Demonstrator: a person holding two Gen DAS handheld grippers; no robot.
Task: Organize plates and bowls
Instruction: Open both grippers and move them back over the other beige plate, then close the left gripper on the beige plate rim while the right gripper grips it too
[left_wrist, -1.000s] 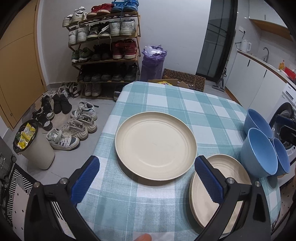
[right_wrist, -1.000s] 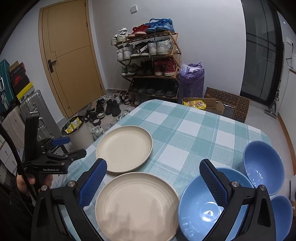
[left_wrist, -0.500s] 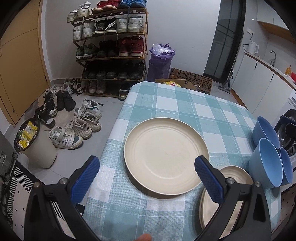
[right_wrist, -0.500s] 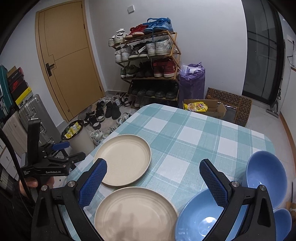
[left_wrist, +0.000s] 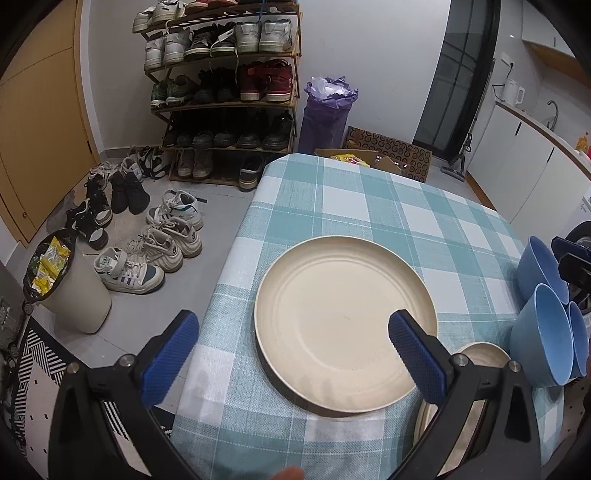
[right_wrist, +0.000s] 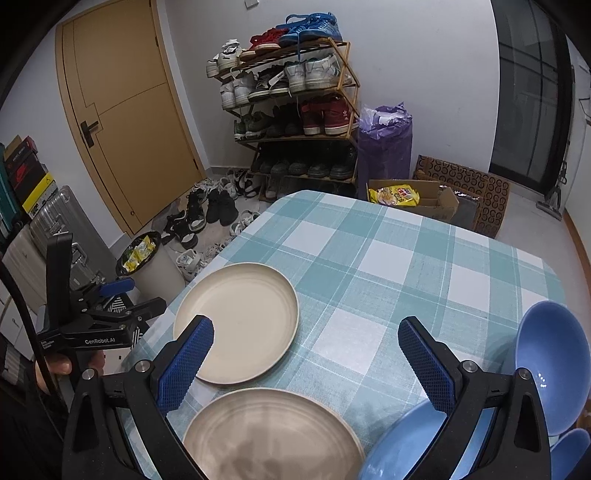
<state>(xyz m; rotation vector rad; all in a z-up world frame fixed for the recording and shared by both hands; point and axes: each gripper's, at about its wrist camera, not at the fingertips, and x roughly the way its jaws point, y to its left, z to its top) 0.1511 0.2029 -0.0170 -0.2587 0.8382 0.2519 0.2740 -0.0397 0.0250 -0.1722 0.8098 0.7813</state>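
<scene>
A large cream plate (left_wrist: 345, 321) lies on the teal checked tablecloth (left_wrist: 369, 206), near the table's left edge. My left gripper (left_wrist: 293, 347) hovers open above the plate's near rim, holding nothing. A second cream plate (left_wrist: 476, 354) shows partly behind the right finger. Three blue bowls (left_wrist: 543, 332) cluster at the right edge. In the right wrist view my right gripper (right_wrist: 306, 362) is open and empty above the cloth, between the far plate (right_wrist: 240, 325), the near plate (right_wrist: 273, 435) and the blue bowls (right_wrist: 550, 365). The left gripper (right_wrist: 136, 295) appears at left, held by a hand.
A shoe rack (left_wrist: 225, 88) stands by the far wall, with loose shoes (left_wrist: 162, 243) on the floor beside the table. A waste bin (left_wrist: 70, 291), a purple bag (left_wrist: 327, 110) and a cardboard box (right_wrist: 417, 199) are around it. Suitcases (right_wrist: 55, 229) stand near the door.
The left gripper has drawn back and to the left, so more floor shows and the second plate is more hidden. In the right wrist view the plates and bowls sit lower. Both grippers stay open.
</scene>
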